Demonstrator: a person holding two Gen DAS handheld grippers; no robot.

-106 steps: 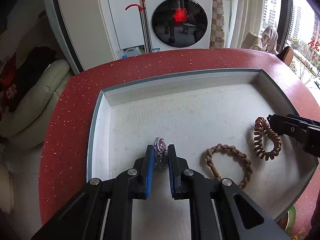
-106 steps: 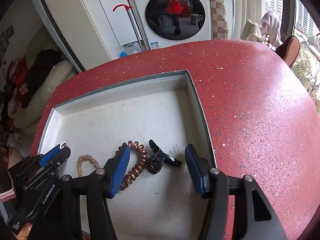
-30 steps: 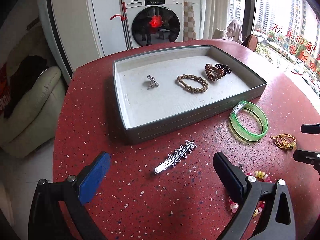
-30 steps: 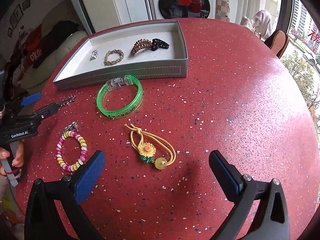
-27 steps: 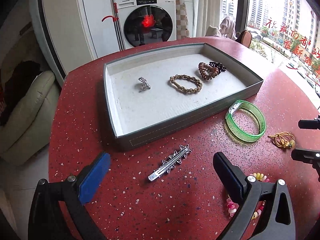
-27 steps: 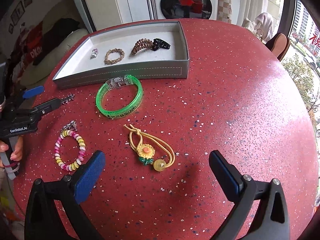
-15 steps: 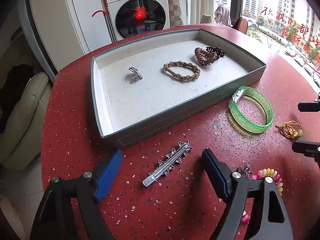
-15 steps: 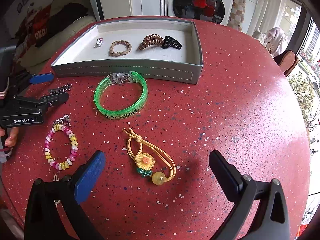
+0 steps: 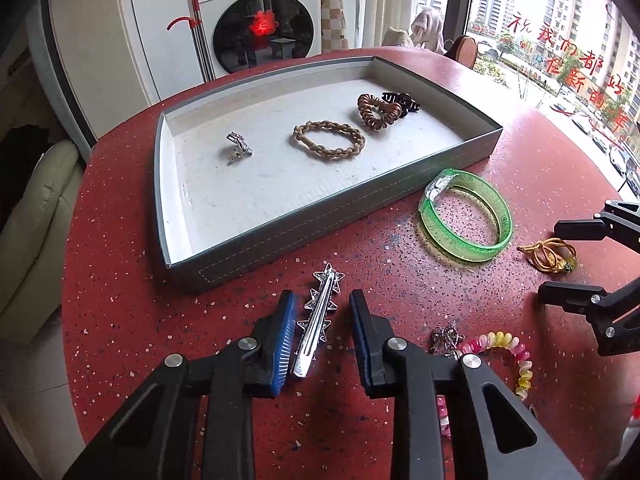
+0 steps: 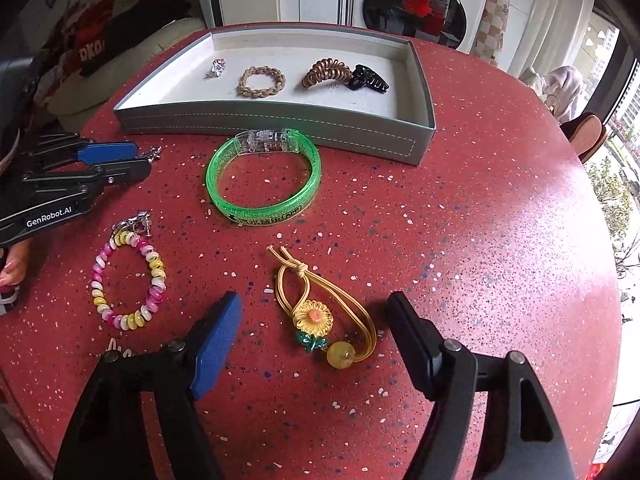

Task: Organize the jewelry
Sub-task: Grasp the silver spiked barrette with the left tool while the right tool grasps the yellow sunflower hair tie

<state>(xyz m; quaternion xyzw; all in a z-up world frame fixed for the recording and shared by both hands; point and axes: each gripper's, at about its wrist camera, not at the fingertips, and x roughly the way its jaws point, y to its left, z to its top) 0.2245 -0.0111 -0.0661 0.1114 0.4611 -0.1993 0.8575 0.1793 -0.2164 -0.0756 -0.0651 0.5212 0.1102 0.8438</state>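
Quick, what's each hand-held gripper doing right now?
Left hand-held gripper: closing around the silver hair clip, not clamped yet.
Right hand-held gripper: closing, open around the yellow flower hair tie.

Silver star hair clip point(image 9: 318, 322) lies flat beside the grey tray point(image 9: 320, 236).

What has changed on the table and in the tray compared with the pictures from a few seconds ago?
Both grippers left the tray and came over the red table. The left gripper, which earlier held the small charm, let it go in the tray; its fingers are now closing around the star hair clip. The right gripper is closing around the sunflower hair tie. Everything else lies as before.
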